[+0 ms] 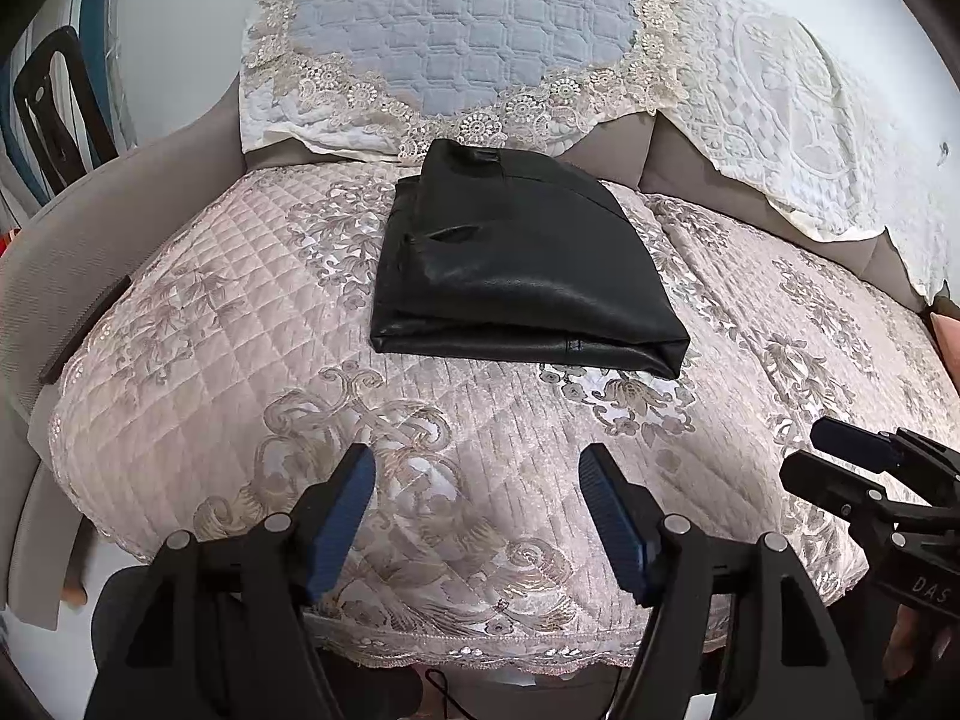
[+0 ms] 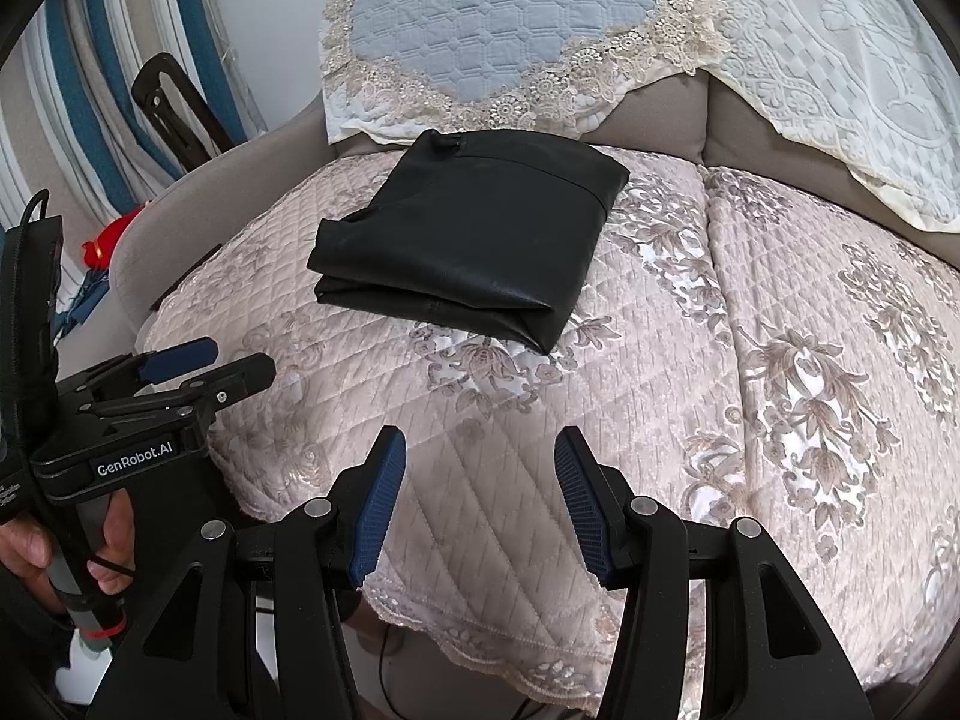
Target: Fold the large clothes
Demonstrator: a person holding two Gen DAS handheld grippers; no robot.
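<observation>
Folded black leather garment [image 1: 522, 264] on a quilted sofa seat cover [image 1: 240, 360].
The garment lies as a flat rectangular bundle at upper centre of both frames, just below the lace-edged backrest cover [image 1: 456, 30]. Left hand-held gripper [image 1: 477, 516] and right hand-held gripper [image 2: 480, 504] hang at the lower edge, fingers spread, holding nothing, well apart from the garment.

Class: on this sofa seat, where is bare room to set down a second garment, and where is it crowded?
Free: the quilted seat cover between the folded black garment and the armrest, and the front strip before the open left gripper. Also the right-hand cushion. Crowded: the back, where the garment meets the lace cover.
</observation>
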